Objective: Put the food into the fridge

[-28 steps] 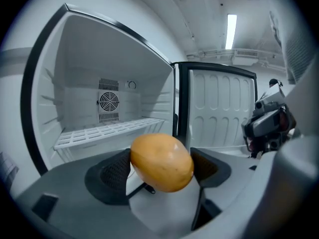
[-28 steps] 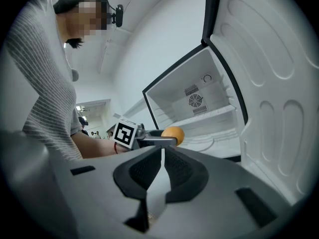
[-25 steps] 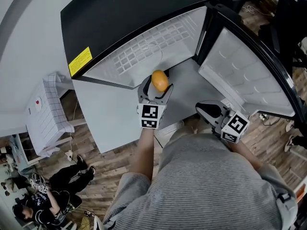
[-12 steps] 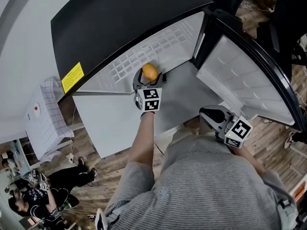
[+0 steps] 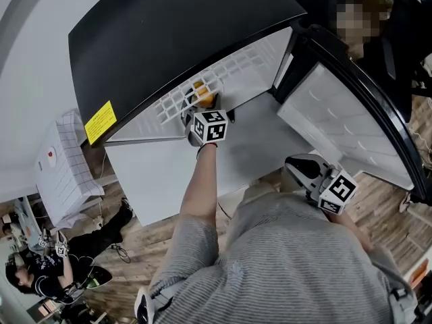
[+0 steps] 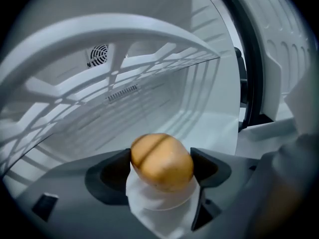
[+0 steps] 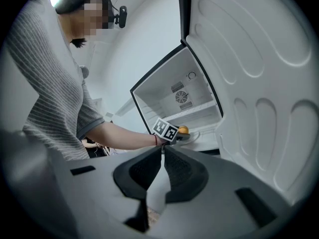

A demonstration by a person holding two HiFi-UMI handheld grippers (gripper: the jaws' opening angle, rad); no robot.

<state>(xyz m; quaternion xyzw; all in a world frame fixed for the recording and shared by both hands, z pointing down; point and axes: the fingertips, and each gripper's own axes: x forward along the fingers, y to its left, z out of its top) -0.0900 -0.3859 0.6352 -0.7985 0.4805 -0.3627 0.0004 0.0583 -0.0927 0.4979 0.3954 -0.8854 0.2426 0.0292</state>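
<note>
Golden-brown rounded food with a darker crease across its top (image 6: 162, 159) sits clamped between the two dark jaws of the left gripper (image 6: 162, 169), which press on its left and right sides. A white patch shows just beneath it between the jaws. The food is held inside the open black fridge with a white interior (image 5: 169, 32), in front of a white slatted shelf (image 6: 149, 68) and well short of the back wall, where a small round fan vent (image 6: 99, 54) shows. In the head view the person's bare left forearm (image 5: 201, 181) reaches forward to the fridge opening. The white-lined fridge door (image 5: 344, 113) stands open at the right. The right gripper (image 7: 163, 156) hangs low near the person's grey striped shirt (image 5: 290, 262), apart from the fridge, its jaws closed together with nothing between them.
</note>
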